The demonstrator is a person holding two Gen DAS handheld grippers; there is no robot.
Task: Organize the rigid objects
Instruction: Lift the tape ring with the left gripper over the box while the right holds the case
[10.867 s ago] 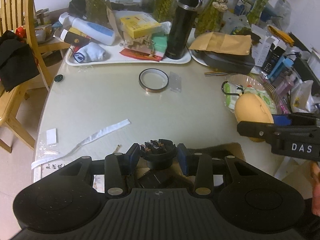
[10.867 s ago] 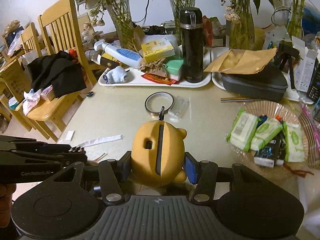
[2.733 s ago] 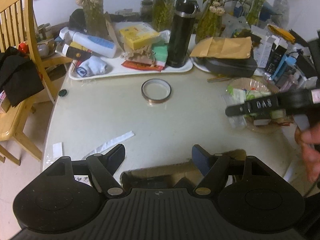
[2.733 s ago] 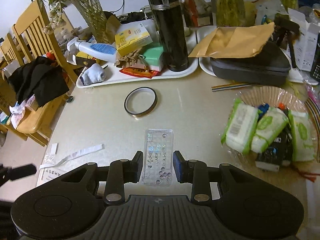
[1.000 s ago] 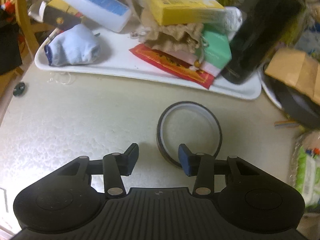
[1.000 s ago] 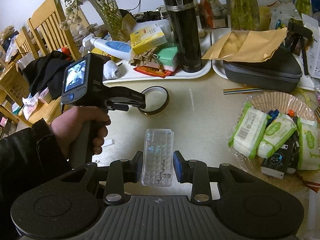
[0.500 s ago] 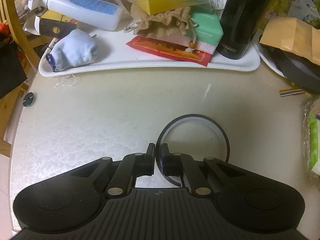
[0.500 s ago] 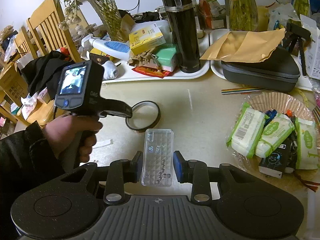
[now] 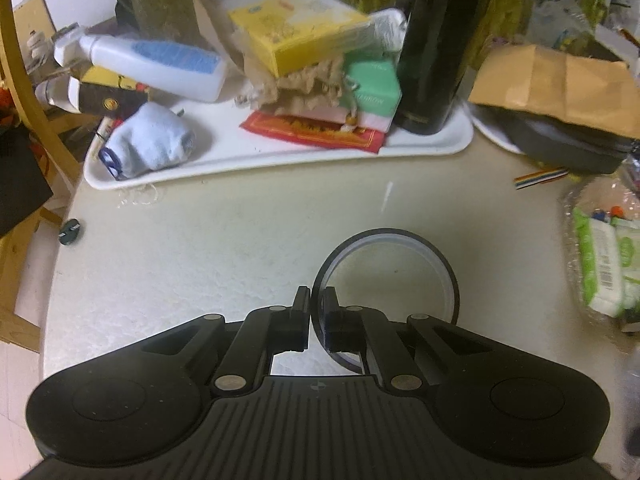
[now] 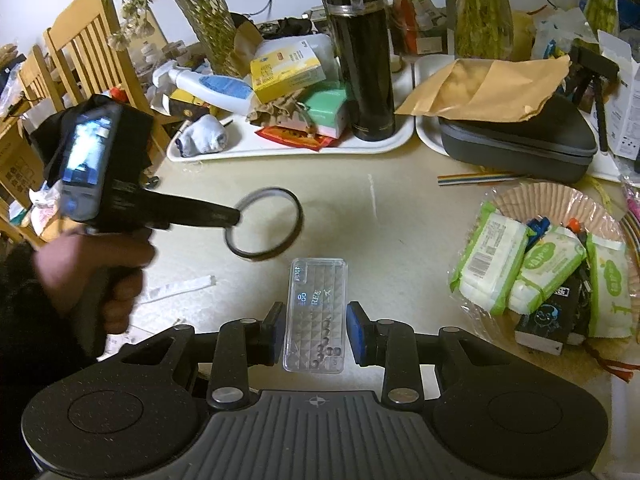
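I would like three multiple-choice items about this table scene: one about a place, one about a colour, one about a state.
1. Where does the black flask stand?
A. on the white tray
B. on the wooden chair
C. in the wicker basket

2. What colour is the box lying on top of the pile on the tray?
A. red
B. yellow
C. blue

3. What does the left gripper do with the tape ring?
A. hovers open above it
B. pinches its rim
C. lies beside it, apart

Answers:
1 A, its base rests on the tray's right end.
2 B, its top and side are yellow.
3 B, the jaws are closed on the ring's wall, one finger inside and one outside.
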